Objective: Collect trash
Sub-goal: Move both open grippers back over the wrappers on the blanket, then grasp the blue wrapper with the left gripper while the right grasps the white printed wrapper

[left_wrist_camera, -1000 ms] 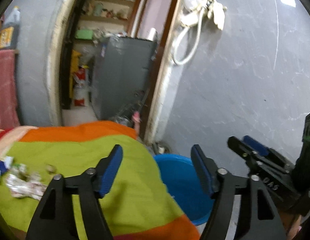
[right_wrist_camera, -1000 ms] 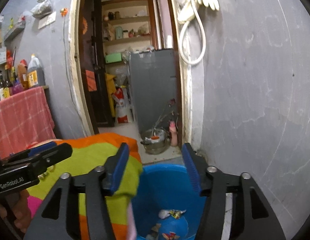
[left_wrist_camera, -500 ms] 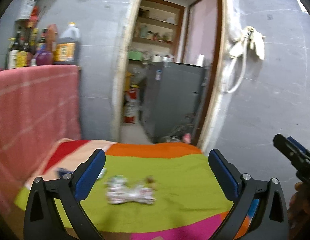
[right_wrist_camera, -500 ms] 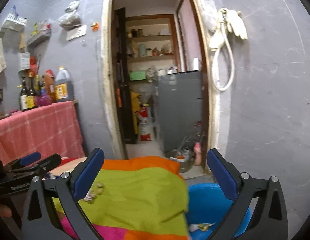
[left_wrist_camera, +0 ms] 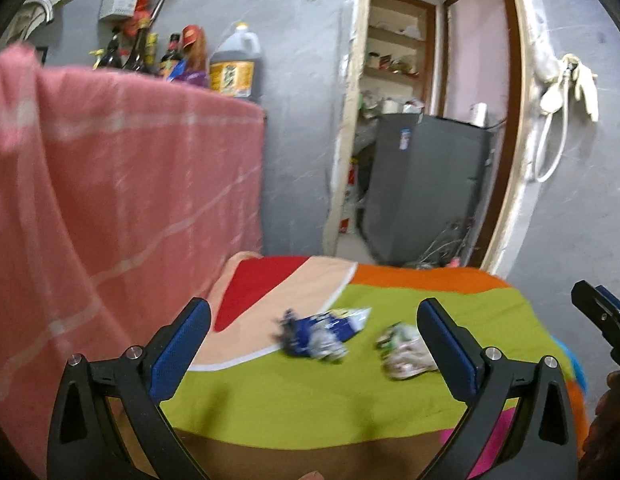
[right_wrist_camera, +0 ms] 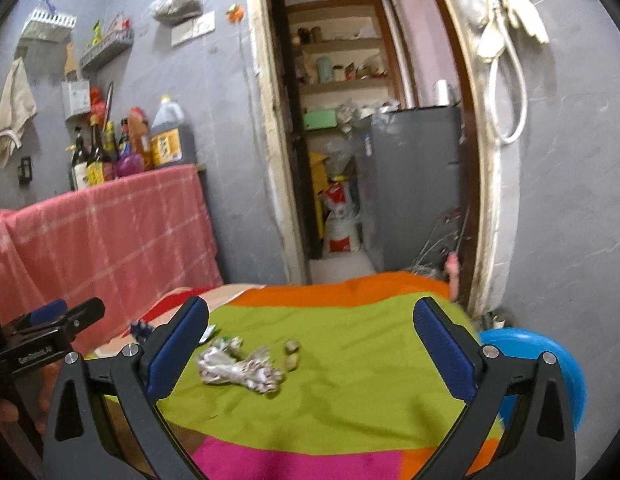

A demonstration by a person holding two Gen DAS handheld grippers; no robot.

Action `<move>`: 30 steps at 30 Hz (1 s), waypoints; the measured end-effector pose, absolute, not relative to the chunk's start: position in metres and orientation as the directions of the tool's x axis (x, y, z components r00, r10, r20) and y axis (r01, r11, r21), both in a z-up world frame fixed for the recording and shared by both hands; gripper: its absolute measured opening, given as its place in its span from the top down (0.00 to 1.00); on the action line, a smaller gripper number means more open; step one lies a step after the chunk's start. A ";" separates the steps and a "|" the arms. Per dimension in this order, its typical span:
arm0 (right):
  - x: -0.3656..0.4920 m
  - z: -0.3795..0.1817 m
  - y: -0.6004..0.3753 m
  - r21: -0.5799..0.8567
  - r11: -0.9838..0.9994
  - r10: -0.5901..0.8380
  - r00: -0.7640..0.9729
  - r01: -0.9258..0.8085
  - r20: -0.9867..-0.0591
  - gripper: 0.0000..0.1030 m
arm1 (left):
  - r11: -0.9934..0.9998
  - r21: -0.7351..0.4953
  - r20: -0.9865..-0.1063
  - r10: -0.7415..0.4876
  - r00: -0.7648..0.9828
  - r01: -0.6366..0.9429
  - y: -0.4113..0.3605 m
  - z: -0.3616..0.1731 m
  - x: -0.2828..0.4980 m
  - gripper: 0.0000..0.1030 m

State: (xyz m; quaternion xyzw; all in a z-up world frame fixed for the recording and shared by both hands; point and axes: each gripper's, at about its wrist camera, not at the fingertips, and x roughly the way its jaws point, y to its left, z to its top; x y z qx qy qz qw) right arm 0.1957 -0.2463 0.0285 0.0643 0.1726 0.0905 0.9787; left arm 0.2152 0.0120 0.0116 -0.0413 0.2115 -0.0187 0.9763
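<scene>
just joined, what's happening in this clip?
A person is clearing trash off a bright patchwork cloth with a handheld tool in each hand. Both the left tool and the right tool have just been opening and now stand wide open with nothing held. A blue wrapper and a crumpled silvery wrapper lie on the green patch ahead of them. The blue bin sits beside the cloth's right edge.

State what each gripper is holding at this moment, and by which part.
Nothing is held. The left gripper and right gripper both stand wide open and empty above the bedspread; the crumpled wrappers lie untouched.
</scene>
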 end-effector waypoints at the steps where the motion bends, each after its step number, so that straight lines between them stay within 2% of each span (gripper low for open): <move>1: 0.199 0.025 -0.242 0.154 0.974 0.209 0.918 -0.165 -0.337 0.00 | 0.996 -0.087 -0.422 -0.049 0.905 0.013 0.016 0.007 0.217 0.02; 9: 0.222 0.003 -0.207 0.115 0.960 0.281 0.865 -0.256 -0.416 0.00 | 0.997 -0.078 -0.504 -0.044 0.862 0.005 0.031 -0.021 0.236 0.02; 18: 0.250 -0.017 -0.178 0.086 0.947 0.305 0.790 -0.308 -0.531 0.00 | 0.994 -0.110 -0.550 -0.066 0.832 0.006 0.042 -0.029 0.260 0.03; 20: 0.255 -0.023 -0.172 0.071 0.946 0.300 0.776 -0.315 -0.555 0.00 | 0.993 -0.116 -0.561 -0.075 0.825 0.012 0.044 -0.030 0.267 0.08; 22: 0.259 -0.027 -0.167 0.065 0.945 0.299 0.763 -0.322 -0.574 0.01 | 0.992 -0.124 -0.572 -0.093 0.815 0.026 0.044 -0.032 0.272 0.20; 23: 0.261 -0.029 -0.165 0.063 0.944 0.299 0.757 -0.325 -0.581 0.01 | 0.992 -0.125 -0.580 -0.098 0.809 0.031 0.044 -0.033 0.275 0.24; 25: 0.265 -0.033 -0.162 0.054 0.942 0.295 0.745 -0.330 -0.599 0.04 | 0.991 -0.129 -0.589 -0.113 0.800 0.045 0.043 -0.035 0.278 0.36; 30: 0.274 -0.045 -0.151 0.042 0.933 0.297 0.701 -0.356 -0.648 0.12 | 0.986 -0.145 -0.610 -0.153 0.777 0.080 0.040 -0.041 0.285 0.59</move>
